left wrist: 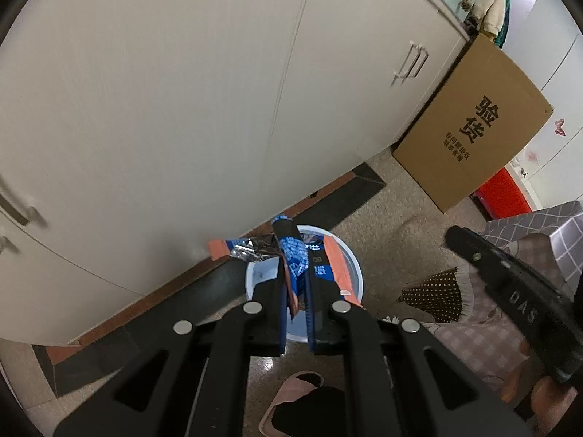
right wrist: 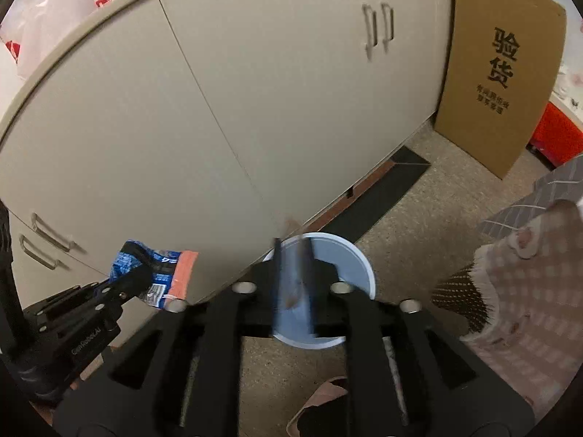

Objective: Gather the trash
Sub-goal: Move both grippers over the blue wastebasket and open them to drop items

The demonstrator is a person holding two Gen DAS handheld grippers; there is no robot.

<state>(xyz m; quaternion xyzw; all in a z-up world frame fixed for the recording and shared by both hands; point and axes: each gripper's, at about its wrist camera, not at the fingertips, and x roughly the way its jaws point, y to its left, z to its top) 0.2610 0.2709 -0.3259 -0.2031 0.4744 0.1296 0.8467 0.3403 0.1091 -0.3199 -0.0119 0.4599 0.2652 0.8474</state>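
Observation:
A crumpled blue and orange snack wrapper (left wrist: pixel 297 258) is pinched in my left gripper (left wrist: pixel 297 255), which is shut on it right above a round white bin (left wrist: pixel 359 280) standing on the floor by the cabinet. In the right wrist view that wrapper (right wrist: pixel 160 273) hangs from the left gripper (right wrist: pixel 145 273) to the left of the bin (right wrist: pixel 366 269). My right gripper (right wrist: pixel 291 251) hovers over the bin's mouth, blurred, its jaws apart. A small brownish scrap (right wrist: pixel 291 298) shows in the gap. The right gripper (left wrist: pixel 455 236) also reaches in from the right in the left wrist view.
Cream cabinet doors (left wrist: pixel 182 109) with a dark plinth (left wrist: pixel 346 200) fill the back. A cardboard box (left wrist: pixel 473 123) leans at the cabinet's end beside a red stool (left wrist: pixel 503 193). A pink slipper (left wrist: pixel 291 397) lies on the speckled floor. Checked cloth (right wrist: pixel 528 309) hangs at the right.

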